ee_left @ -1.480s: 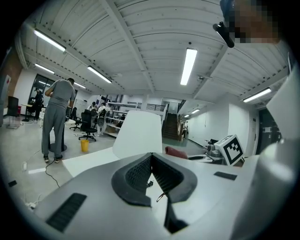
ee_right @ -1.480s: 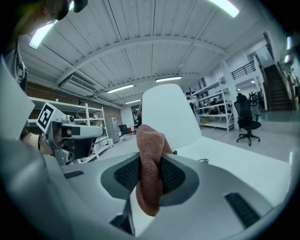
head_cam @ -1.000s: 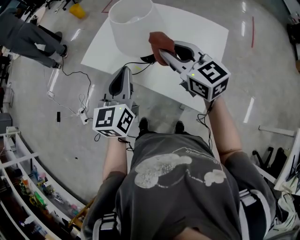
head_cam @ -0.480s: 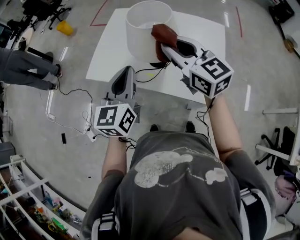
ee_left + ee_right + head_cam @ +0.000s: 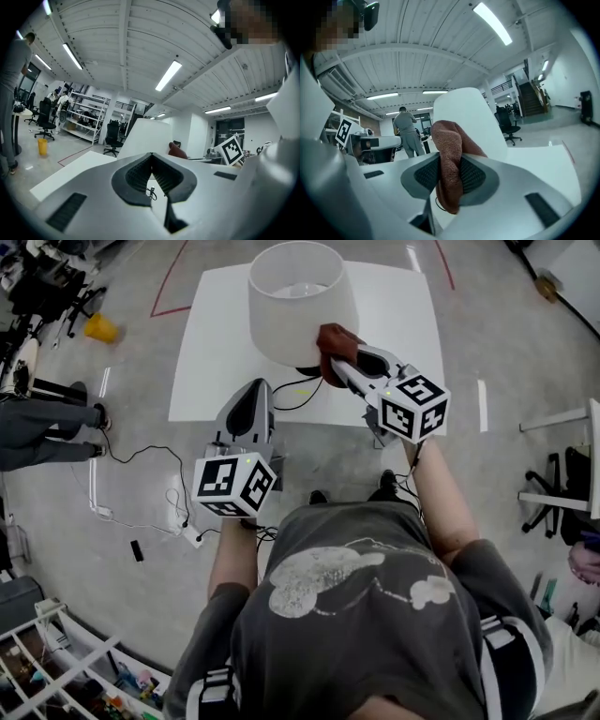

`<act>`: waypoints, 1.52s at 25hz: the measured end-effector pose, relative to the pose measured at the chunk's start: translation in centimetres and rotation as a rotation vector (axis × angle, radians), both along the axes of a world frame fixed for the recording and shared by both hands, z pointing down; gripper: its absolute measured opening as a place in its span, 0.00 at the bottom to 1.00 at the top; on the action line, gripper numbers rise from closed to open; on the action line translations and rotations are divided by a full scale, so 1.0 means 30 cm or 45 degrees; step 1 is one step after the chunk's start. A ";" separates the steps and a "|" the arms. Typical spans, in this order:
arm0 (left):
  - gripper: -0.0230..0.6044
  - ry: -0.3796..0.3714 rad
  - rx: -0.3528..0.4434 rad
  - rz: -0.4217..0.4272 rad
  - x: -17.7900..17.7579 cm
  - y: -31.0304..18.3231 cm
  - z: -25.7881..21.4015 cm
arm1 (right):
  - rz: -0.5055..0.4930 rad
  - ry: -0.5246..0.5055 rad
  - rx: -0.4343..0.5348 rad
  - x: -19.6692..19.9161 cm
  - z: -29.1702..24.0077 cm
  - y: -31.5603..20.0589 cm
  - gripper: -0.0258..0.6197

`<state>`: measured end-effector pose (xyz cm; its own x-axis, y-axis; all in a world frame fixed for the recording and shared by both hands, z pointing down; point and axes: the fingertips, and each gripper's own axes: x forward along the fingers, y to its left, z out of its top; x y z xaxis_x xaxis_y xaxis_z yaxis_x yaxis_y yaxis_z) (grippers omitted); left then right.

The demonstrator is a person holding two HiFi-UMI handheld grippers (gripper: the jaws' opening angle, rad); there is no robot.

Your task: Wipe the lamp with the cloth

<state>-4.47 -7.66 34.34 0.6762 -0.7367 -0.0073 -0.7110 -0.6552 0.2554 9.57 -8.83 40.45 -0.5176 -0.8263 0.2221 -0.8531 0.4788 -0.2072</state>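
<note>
A white lamp (image 5: 298, 298) with a wide shade stands on a white table (image 5: 211, 343); it also shows as a pale cone, the lamp (image 5: 471, 119), in the right gripper view. My right gripper (image 5: 339, 360) is shut on a reddish-brown cloth (image 5: 336, 345), and the bunched cloth (image 5: 449, 166) sits right at the lower right side of the shade. My left gripper (image 5: 251, 395) hovers over the table's near edge, left of the cloth, its jaws closed together on nothing. From the left gripper view the lamp (image 5: 147, 138) and cloth (image 5: 177, 150) lie ahead.
A black cord (image 5: 286, 388) runs from the lamp base across the table and down to a power strip (image 5: 190, 533) on the floor. A person (image 5: 42, 432) stands at the far left. A yellow object (image 5: 98, 329) and office chairs (image 5: 553, 484) sit around the floor.
The head camera has shifted, so the table now sits more centred. My right gripper with the cloth has stayed against the lamp shade's lower right side. The left gripper has barely moved.
</note>
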 end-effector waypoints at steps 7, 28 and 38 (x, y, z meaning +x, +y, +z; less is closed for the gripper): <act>0.05 0.001 -0.051 0.060 -0.039 -0.006 0.041 | 0.104 -0.005 -0.103 0.005 0.104 0.011 0.19; 0.05 -0.080 0.017 -0.095 0.008 0.110 -0.070 | -0.080 0.005 0.064 -0.023 -0.143 0.134 0.19; 0.05 -0.054 0.080 -0.040 -0.099 0.056 -0.105 | -0.023 0.016 0.207 -0.132 -0.303 0.023 0.19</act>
<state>-7.46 -5.99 31.20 0.6534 -0.7566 -0.0258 -0.7408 -0.6461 0.1836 5.62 -8.13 31.36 -0.5306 -0.8425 0.0929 -0.8462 0.5202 -0.1153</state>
